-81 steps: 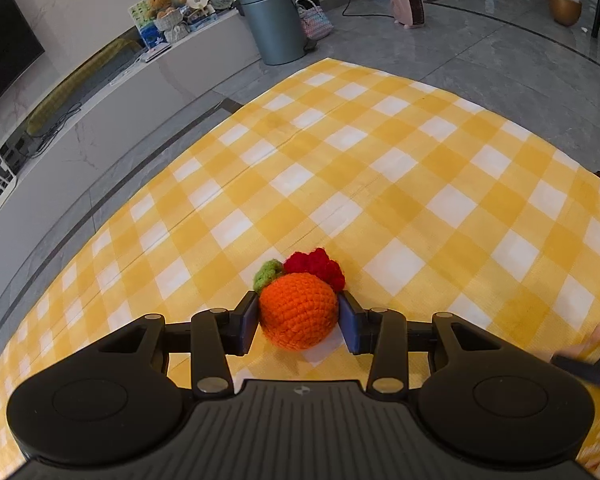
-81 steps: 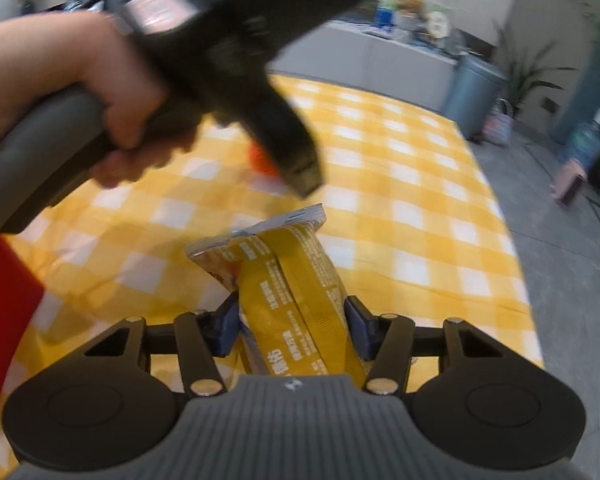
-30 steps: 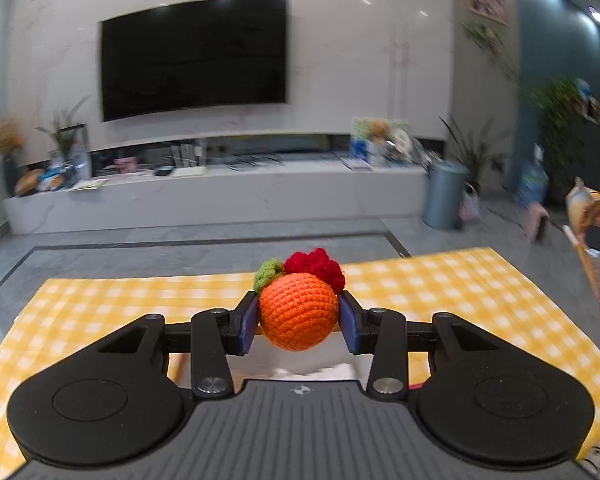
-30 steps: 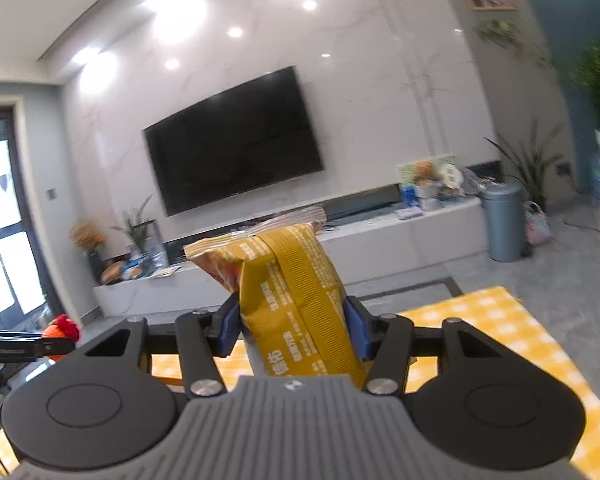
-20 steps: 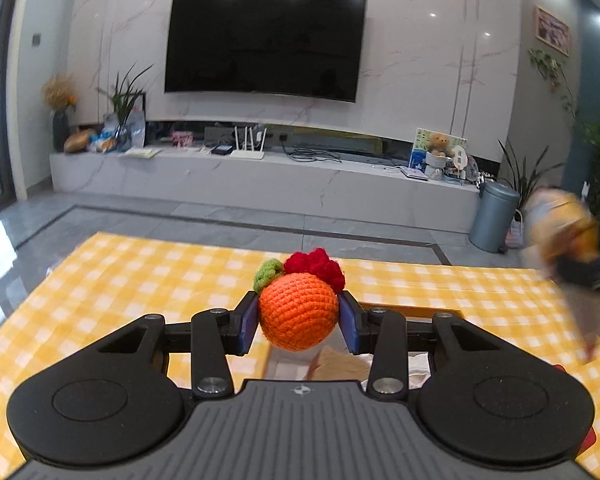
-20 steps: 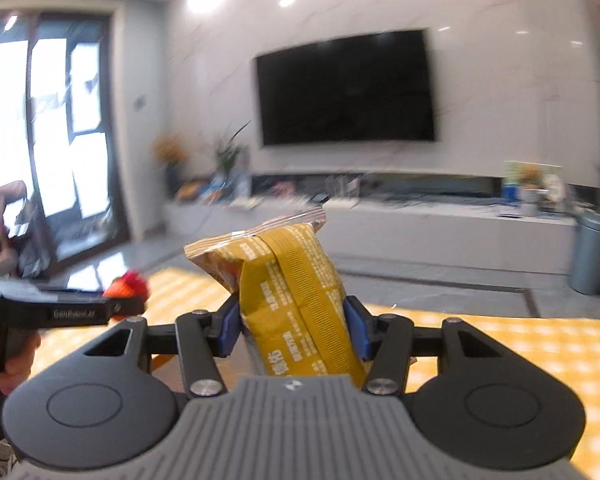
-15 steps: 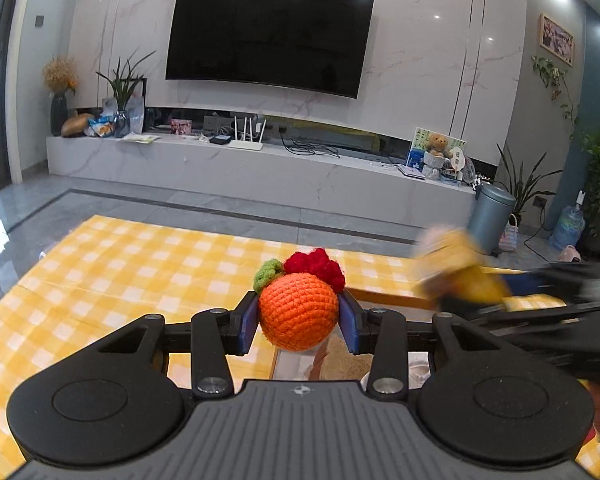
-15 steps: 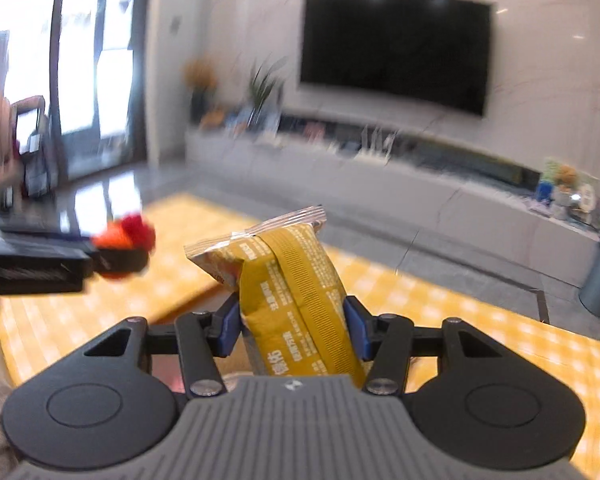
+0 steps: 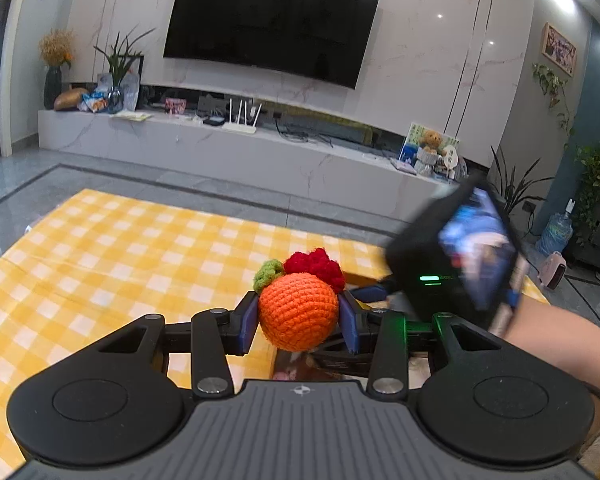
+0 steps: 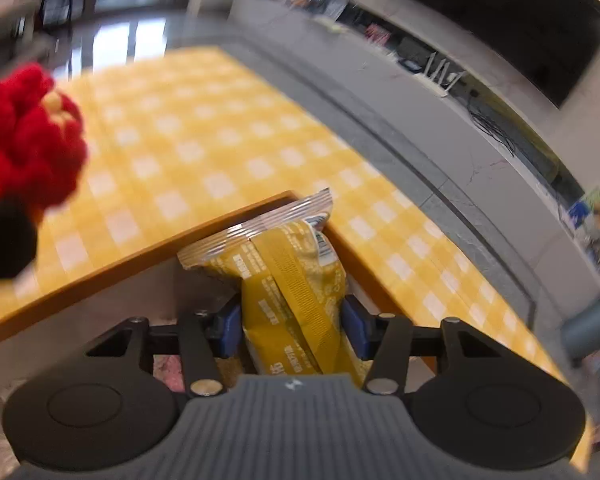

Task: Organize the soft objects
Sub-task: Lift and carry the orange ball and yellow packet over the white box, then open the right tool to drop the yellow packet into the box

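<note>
My left gripper (image 9: 298,322) is shut on a crocheted orange ball (image 9: 298,310) with a red flower and a green leaf, held above the table. The ball's red flower (image 10: 32,140) also shows at the left of the right wrist view. My right gripper (image 10: 292,326) is shut on a yellow snack packet (image 10: 290,280) and holds it down inside an orange-rimmed box (image 10: 120,264). The right gripper's body (image 9: 452,260) and the hand holding it cross the right of the left wrist view, just beyond the ball.
A yellow and white checked cloth (image 9: 120,248) covers the table. The box's rim (image 9: 360,278) shows behind the ball. Beyond the table are a grey floor, a long white TV bench (image 9: 220,148) and a wall TV.
The right gripper has swung left and tipped downward, lowering the packet into the box, and now sits close in front of the left gripper. The left gripper has held nearly still with the ball.
</note>
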The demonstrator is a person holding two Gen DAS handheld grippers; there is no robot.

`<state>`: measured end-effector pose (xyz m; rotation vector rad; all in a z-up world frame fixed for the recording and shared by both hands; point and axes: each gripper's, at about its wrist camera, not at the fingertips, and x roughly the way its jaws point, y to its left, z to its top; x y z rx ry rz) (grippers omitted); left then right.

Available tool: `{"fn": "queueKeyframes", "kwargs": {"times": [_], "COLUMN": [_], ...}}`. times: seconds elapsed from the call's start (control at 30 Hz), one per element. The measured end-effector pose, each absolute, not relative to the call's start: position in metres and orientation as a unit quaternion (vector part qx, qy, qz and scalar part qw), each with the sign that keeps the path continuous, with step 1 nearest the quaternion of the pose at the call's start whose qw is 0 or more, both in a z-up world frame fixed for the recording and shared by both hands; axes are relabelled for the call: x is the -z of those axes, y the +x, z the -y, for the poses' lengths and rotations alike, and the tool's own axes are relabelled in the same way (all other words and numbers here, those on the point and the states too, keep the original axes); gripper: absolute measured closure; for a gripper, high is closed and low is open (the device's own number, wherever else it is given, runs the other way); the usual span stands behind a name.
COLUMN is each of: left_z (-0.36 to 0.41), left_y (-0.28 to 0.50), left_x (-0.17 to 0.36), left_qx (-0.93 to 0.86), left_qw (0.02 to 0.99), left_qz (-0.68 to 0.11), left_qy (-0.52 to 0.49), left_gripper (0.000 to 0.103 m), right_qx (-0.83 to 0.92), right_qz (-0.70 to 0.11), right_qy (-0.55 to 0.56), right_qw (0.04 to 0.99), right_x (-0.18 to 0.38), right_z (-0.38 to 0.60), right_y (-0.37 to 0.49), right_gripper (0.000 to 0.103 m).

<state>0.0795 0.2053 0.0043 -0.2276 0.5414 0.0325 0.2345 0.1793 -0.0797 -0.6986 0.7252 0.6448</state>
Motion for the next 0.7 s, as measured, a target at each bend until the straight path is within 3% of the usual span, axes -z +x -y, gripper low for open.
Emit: {"fn": "queueKeyframes", "kwargs": {"times": [0.23,0.47,0.63,0.7], "left_z": [-0.208,-0.217,-0.215,-0.213], "left_y": [0.079,0.080,0.077,0.075], "left_x": [-0.002,-0.002,-0.008,-0.009], "left_qx": [-0.055,-0.034,-0.027,-0.027], "left_qw": [0.954,0.951,0.954,0.955], "left_qz": [-0.279,-0.286,-0.278,-0.275], "left_qy": [-0.095,-0.110,-0.105,-0.105], "left_gripper": [0.056,0.056,0.056,0.056], "right_qx": [-0.344,-0.335,-0.316,-0.322], "right_qz": [-0.427,-0.423,-0.426,-0.424], "right_qy": [-0.321,-0.284,-0.243,-0.208], "right_qw": [0.772,0.793,0.812,0.821], "right_x": [0.123,0.133,0.121,0.112], "right_z": [-0.191,-0.177,-0.165,-0.156], "right_y": [0.244,0.250,0.249,0.247], "right_gripper": [0.052,0.049,0.041,0.029]}}
